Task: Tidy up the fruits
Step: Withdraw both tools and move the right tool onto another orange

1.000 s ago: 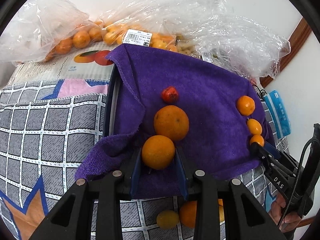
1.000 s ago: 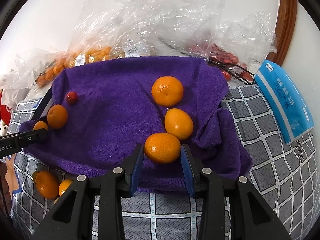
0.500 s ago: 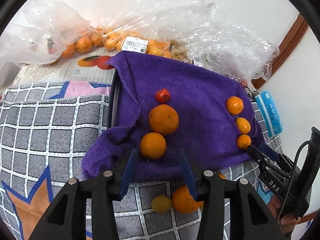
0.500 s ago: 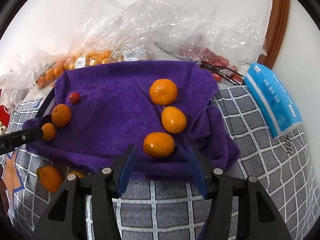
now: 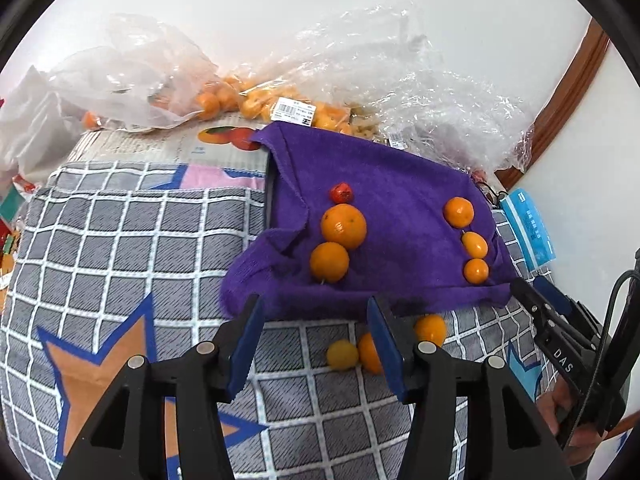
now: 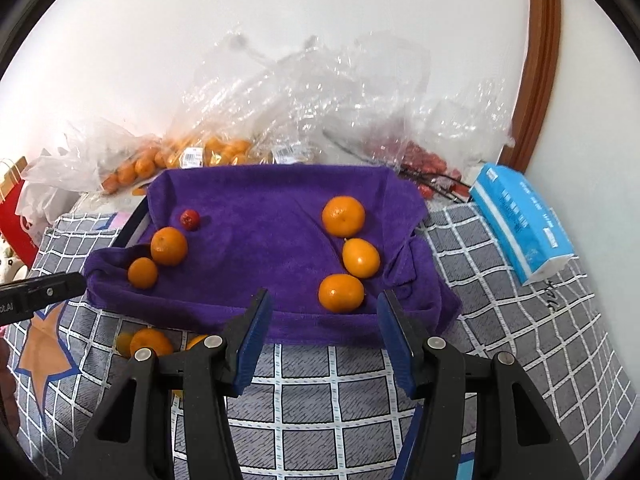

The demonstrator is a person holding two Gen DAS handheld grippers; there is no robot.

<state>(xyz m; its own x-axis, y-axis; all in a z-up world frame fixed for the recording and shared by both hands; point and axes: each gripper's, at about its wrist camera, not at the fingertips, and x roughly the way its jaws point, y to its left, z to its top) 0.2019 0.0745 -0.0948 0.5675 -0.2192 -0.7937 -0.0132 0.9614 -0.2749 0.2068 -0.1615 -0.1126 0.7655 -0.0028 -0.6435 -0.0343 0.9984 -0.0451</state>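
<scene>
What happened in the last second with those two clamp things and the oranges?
Both let go. The left gripper opened and drew back from the orange it had held; the right gripper likewise released its orange and pulled back. Both oranges stayed where they lay on the purple towel, and the other fruit there has not moved.

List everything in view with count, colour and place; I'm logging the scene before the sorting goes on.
Oranges on towel: five, orange; two at left, three at right.
Small red fruit: one, red, towel's far left.
Purple towel: one, draped over a tray.
Loose fruit: at least three, orange and yellow, on the checked cloth before the towel.
Checked cloth: grey and white, under everything.
Plastic bags: several, clear, holding fruit, along the wall.
Tissue pack: one, blue, right.
Left hand-held gripper: open, empty.
Right hand-held gripper: open, empty.
</scene>
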